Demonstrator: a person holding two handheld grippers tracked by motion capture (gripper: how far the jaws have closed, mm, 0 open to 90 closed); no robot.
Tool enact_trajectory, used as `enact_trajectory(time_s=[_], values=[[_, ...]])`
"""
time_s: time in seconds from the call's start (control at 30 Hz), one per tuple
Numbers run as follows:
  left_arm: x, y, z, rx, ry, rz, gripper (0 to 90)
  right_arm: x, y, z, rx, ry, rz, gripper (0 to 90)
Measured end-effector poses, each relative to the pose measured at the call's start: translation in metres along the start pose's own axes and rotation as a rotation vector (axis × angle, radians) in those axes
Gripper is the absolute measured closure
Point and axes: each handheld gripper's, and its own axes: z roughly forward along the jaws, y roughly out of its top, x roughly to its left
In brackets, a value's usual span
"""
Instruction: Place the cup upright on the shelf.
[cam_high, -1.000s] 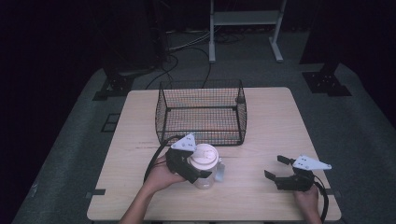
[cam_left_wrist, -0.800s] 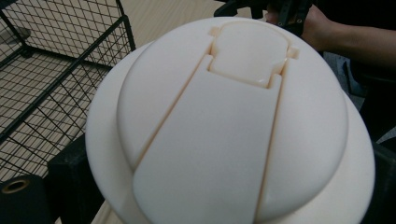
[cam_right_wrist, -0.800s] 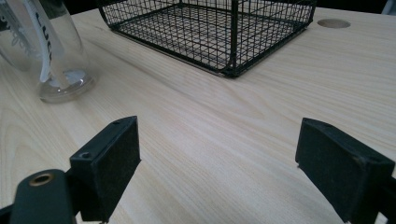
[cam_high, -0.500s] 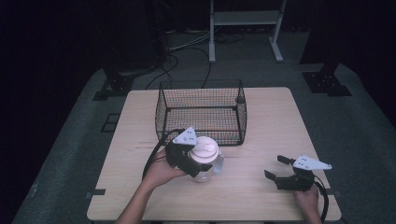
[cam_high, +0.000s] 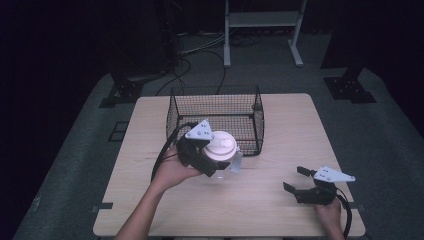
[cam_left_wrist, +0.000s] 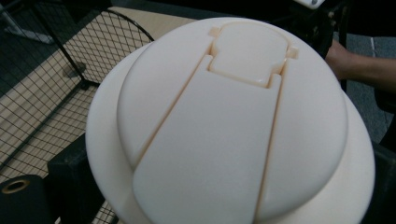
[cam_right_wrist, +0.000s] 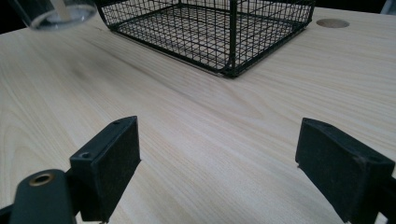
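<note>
My left gripper (cam_high: 212, 162) has its fingers clenched around a clear cup with a white lid (cam_high: 220, 148), lifted just before the wire basket (cam_high: 216, 119). My right gripper (cam_high: 299, 181) rests spread wide on the table (cam_high: 280, 130).

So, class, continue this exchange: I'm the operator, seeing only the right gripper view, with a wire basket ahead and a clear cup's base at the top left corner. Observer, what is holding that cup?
Observer: The left hand-held gripper grips it, jaws on either side of the cup.
Operator: Is it covered?
Observer: Yes, a white lid sits on it, its flat flap lying flush.
Operator: Where is it relative to the basket?
Observer: Just in front of the basket's near wall, outside it.
</note>
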Motion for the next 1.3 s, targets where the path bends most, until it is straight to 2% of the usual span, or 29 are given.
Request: enact_trajectory(time_s=[0.33,0.63,0.73,0.93,1.0,1.3], values=[[0.021,0.040,-0.017,0.019,0.036,0.009,5.3,0.000,0.000,0.000,-0.003,0.001,0.006,12.9],[0.037,0.063,-0.024,0.034,0.068,0.015,5.3,-0.001,0.000,0.000,-0.006,0.000,0.004,12.8],[0.043,0.070,-0.025,0.028,0.073,0.000,5.3,-0.001,0.000,0.000,-0.006,0.000,0.006,12.8],[0.056,0.081,-0.024,0.042,0.095,-0.008,5.3,-0.001,0.000,0.000,-0.008,0.000,0.009,12.8],[0.064,0.086,-0.022,0.058,0.107,-0.015,5.3,-0.001,0.000,-0.001,-0.006,0.002,0.015,12.9],[0.085,0.091,-0.011,0.081,0.140,-0.049,5.3,-0.001,0.000,-0.001,-0.016,0.003,0.015,12.8]])
